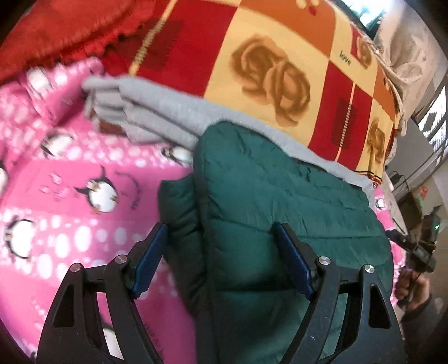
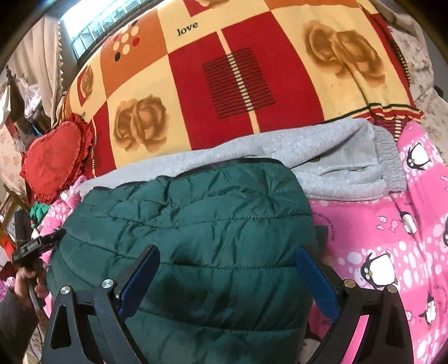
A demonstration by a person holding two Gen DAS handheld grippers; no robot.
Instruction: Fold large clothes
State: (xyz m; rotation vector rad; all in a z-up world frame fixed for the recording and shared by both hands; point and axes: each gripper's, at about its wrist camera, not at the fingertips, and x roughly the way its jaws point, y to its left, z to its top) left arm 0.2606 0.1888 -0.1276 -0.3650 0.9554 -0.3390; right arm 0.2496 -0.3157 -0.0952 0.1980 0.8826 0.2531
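A dark green quilted jacket (image 1: 280, 196) (image 2: 201, 218) lies folded on the pink penguin sheet (image 1: 70, 182) (image 2: 392, 238). Behind it rests a folded grey sweat garment (image 1: 156, 109) (image 2: 322, 151). My left gripper (image 1: 221, 228) hovers over the jacket's left edge with its jaws wide apart; the blue pads (image 1: 152, 257) press on nothing. My right gripper (image 2: 226, 250) stands open over the jacket's near middle, nothing pinched. Each gripper also shows at the edge of the other's view, the right gripper (image 1: 420, 252) and the left gripper (image 2: 36, 246), each held in a hand.
A red, orange and cream rose-patterned blanket (image 2: 238, 78) (image 1: 280, 70) covers the bed behind the clothes. A red heart-shaped cushion (image 2: 53, 162) (image 1: 70, 28) lies at the bed's left side. A window (image 2: 98, 22) and room clutter lie beyond the bed.
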